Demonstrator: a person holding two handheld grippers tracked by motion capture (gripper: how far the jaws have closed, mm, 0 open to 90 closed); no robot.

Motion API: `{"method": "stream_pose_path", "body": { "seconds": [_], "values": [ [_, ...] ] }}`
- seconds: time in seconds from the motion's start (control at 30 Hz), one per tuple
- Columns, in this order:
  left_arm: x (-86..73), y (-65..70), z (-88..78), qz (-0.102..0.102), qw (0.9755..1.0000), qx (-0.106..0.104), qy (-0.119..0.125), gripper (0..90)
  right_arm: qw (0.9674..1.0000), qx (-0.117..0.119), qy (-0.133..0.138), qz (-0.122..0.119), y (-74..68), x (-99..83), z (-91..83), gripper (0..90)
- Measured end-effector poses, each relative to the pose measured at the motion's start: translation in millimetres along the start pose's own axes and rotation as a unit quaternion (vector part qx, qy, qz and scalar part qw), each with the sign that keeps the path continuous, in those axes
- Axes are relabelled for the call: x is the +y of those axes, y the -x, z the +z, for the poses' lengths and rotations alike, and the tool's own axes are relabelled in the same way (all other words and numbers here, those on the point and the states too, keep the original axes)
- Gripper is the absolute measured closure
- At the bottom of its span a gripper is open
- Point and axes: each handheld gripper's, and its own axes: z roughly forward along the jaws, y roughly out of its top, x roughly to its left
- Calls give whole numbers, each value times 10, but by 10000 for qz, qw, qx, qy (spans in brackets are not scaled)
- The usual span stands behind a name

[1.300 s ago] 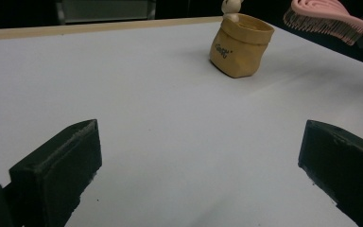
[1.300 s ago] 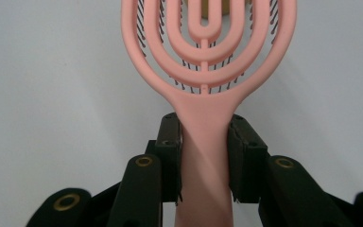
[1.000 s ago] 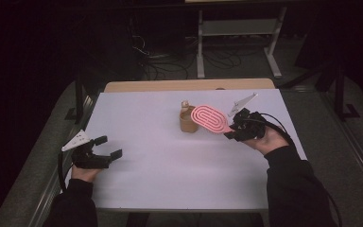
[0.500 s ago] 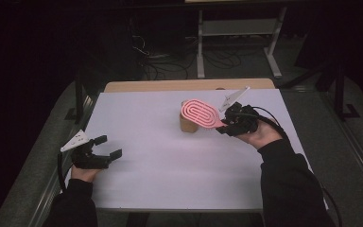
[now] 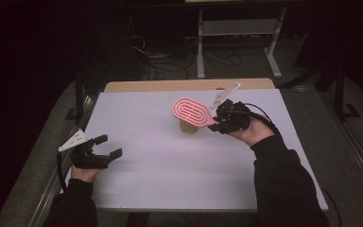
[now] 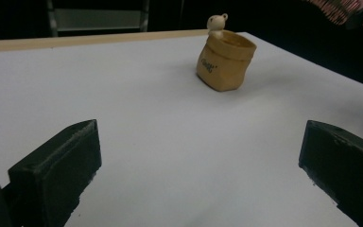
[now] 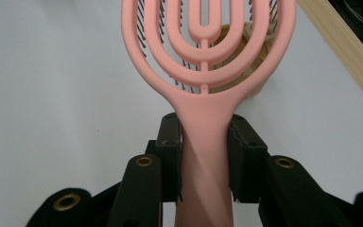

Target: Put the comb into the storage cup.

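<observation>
the left gripper [image 5: 101,150] rests low at the near left of the surface [image 5: 146,179], its fingers [image 6: 56,172] spread wide with nothing between them; well ahead of those fingers stands the pot [image 6: 224,61], a small tan sack-shaped holder with a little white figure on its rim.

the right gripper [image 5: 217,124] holds the brush [image 5: 192,111]: its fingers [image 7: 170,151] are closed on either side of the pink handle, and the oval, slotted head reaches out past the fingertips, lifted off the surface. in the right gripper view the pot [image 7: 246,71] lies just beyond the fingertips, behind and under the brush head, so the head hovers over its mouth.

the step in hand looks like carrying the brush to the pot to stand it inside. the next move would call for tipping the brush until one end points down into the opening, lowering it until it rests, then easing the grip. the pot looks light, so a sideways nudge could tip it.
</observation>
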Motion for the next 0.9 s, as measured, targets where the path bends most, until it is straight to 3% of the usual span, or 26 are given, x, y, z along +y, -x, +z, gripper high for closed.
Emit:
{"method": "stream_pose_path", "body": {
  "seconds": [0.17,0.27,0.4,0.6,0.77,0.9],
  "values": [
    [95,69,-25,193,9998,28,22,0,9999,28,-1,-103,-23,88,23,682],
    [142,82,-45,175,9998,26,116,0,9998,54,11,-194,-26,140,44,682],
    [184,92,-48,175,9998,21,68,0,9997,104,-29,-229,-40,218,94,682],
    [257,112,-21,-168,9996,-95,186,0,9993,142,2,-358,-72,346,131,682],
    [333,156,55,-307,9990,-273,161,0,9987,160,33,-481,-117,427,131,682],
    [366,176,156,-612,9966,-499,215,0,9984,168,78,-530,-134,468,141,682]
  ]
}}
